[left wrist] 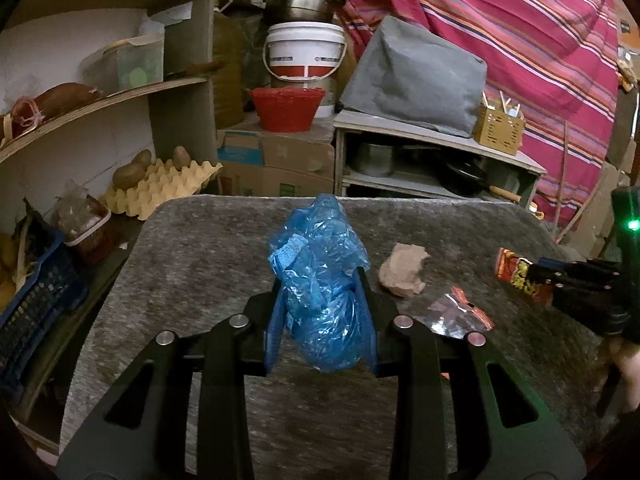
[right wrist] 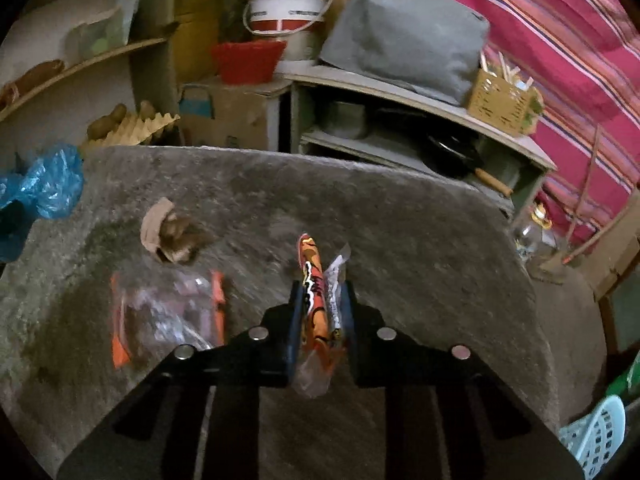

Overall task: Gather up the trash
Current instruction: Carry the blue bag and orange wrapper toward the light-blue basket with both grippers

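Observation:
My left gripper [left wrist: 322,280] is shut on a crumpled blue plastic bag [left wrist: 316,280], held above the grey felt table [left wrist: 200,248]. My right gripper [right wrist: 322,292] is shut on an orange snack wrapper [right wrist: 316,280], which sticks out past the fingertips; in the left wrist view that wrapper [left wrist: 516,274] and the right gripper [left wrist: 540,276] show at the right edge. A crumpled brown paper ball [left wrist: 402,274] [right wrist: 168,236] and a clear packet with orange edges [left wrist: 456,312] [right wrist: 168,312] lie on the table between the two grippers. The blue bag [right wrist: 44,188] appears at the far left of the right wrist view.
Behind the table stand cardboard boxes [left wrist: 276,168], a red basket [left wrist: 287,108], a white bucket [left wrist: 305,54] and a low shelf [left wrist: 436,136] with a grey bundle. An egg tray with potatoes [left wrist: 160,184] sits at left. A pale blue mesh basket [right wrist: 596,436] is at lower right.

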Demonstrator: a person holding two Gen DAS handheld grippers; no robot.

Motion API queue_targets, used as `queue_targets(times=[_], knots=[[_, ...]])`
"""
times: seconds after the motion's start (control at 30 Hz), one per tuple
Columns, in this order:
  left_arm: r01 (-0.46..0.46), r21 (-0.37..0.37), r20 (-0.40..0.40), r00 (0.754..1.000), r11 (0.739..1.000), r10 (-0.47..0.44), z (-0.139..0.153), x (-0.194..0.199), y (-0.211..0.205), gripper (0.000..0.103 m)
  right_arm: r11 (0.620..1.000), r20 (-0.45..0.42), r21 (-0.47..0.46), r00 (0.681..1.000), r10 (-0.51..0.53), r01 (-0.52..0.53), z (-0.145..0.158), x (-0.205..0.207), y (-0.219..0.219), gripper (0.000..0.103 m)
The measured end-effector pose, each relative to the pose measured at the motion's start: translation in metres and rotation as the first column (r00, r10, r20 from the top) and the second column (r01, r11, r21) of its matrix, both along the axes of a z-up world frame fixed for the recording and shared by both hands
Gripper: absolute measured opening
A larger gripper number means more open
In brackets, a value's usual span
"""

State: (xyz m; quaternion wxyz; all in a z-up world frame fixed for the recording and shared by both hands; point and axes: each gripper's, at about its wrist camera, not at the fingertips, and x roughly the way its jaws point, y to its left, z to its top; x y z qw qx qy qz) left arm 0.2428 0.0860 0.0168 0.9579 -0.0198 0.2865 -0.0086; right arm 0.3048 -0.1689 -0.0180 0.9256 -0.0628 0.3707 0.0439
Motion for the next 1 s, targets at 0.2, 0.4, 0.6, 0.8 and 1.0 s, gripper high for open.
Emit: queue_targets(times=[0.2, 0.4, 0.6, 0.8, 1.0], knots=[[0.029, 0.023, 0.008, 1.0, 0.999, -0.029, 0.003, -0.006, -0.018, 0.031, 0.998, 0.029, 0.031, 0.998, -0.053, 0.052, 0.004, -0.041, -0.04, 0.019], [0.084, 0.005, 0.013, 0.996, 0.996, -0.085, 0.006, -0.012, -0.047, 0.031, 0.99, 0.065, 0.073, 0.99, -0.125, 0.121, 0.012, -0.09, -0.089, 0.019], [0.143, -0.042, 0.009, 0.99, 0.989, -0.143, 0.006, -0.019, -0.083, 0.031, 0.977, 0.098, 0.108, 0.976, -0.192, 0.182, 0.011, -0.132, -0.128, 0.019], [0.197, -0.013, 0.003, 0.98, 0.98, -0.197, 0.002, -0.028, -0.128, 0.031, 0.97, 0.102, 0.134, 0.971, -0.215, 0.201, 0.008, -0.154, -0.156, 0.019], [0.246, -0.015, 0.01, 0.969, 0.969, -0.246, -0.001, -0.041, -0.167, 0.031, 0.962, 0.109, 0.168, 0.966, -0.233, 0.213, 0.008, -0.169, -0.179, 0.019]])
